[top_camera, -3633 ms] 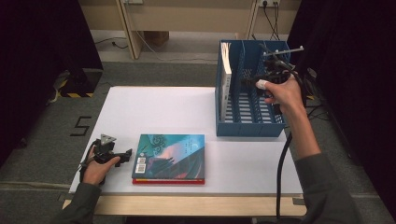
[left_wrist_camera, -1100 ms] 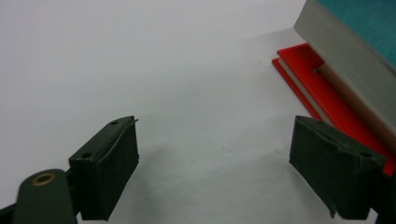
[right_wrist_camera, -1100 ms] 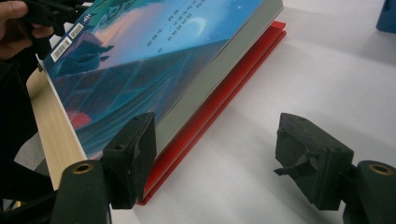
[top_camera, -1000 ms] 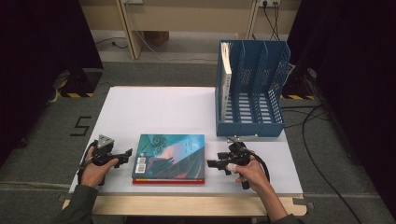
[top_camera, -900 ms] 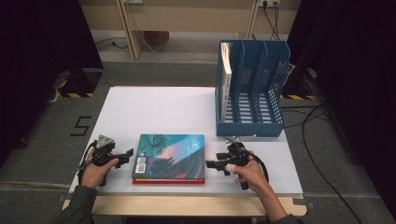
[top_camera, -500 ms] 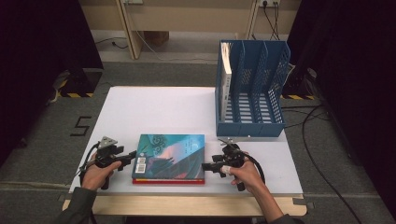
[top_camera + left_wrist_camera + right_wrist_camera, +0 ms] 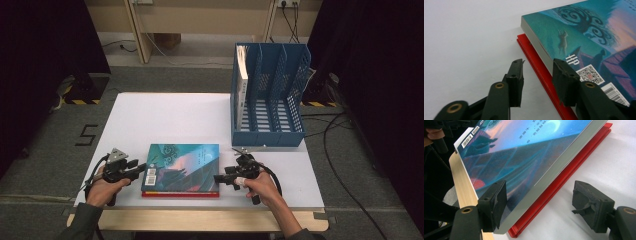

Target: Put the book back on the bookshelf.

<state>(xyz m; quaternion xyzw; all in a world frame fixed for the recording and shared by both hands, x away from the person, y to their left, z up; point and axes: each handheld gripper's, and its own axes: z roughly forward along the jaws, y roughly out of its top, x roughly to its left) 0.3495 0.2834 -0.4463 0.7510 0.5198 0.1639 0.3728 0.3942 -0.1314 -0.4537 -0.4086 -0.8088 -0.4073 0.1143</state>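
Observation:
A teal-covered book lies on a thin red book near the table's front edge. My left gripper is at the stack's left edge. In the left gripper view its jaws have just been closing and now clamp that edge: one pad sits on the teal cover, and the red edge runs between them. My right gripper is at the right edge, open. One of its pads hovers over the teal cover, while the other stands wide over the table beside the red book.
A blue file rack stands at the back right of the white table, with a white book upright in its left slot. The table's wooden front edge lies just behind the hands.
The right hand came down from the rack to the book's right edge. The left gripper edged right onto the book's left edge and its jaws closed there.

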